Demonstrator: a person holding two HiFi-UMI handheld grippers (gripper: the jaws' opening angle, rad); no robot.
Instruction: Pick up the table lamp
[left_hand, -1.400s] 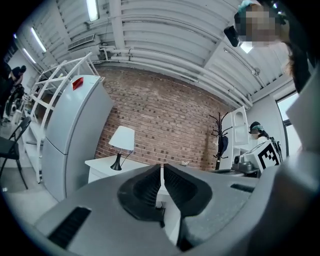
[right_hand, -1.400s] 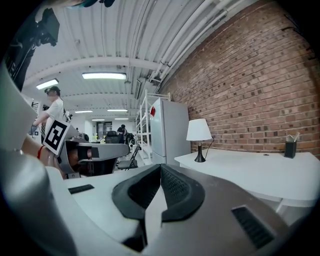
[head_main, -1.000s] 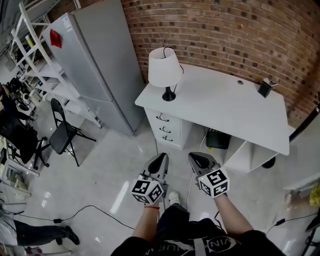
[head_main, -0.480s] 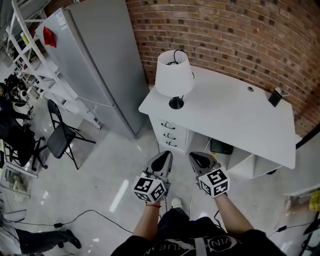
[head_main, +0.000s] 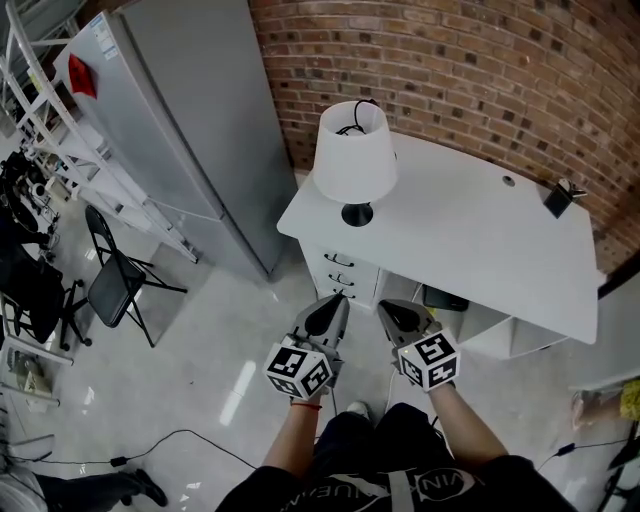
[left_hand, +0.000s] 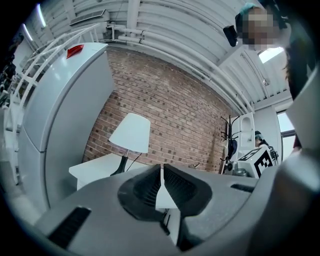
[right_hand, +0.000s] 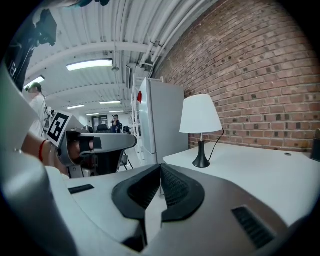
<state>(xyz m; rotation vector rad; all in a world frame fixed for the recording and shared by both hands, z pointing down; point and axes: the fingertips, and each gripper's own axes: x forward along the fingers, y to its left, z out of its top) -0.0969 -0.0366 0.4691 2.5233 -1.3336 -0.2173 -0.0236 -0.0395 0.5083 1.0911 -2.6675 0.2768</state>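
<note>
Overhead, table lamp (head_main: 354, 160) stem mostly out of sight under its shade.

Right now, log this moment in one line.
lamp: upright on desk, untouched | left gripper: shut, empty | right gripper: shut, empty

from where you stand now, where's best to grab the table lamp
Probably the thin stem of the table lamp, between shade and black base, coming level from the open front edge of the desk. The shade is too wide for the jaws, and the cord trails off behind toward the wall.
</note>
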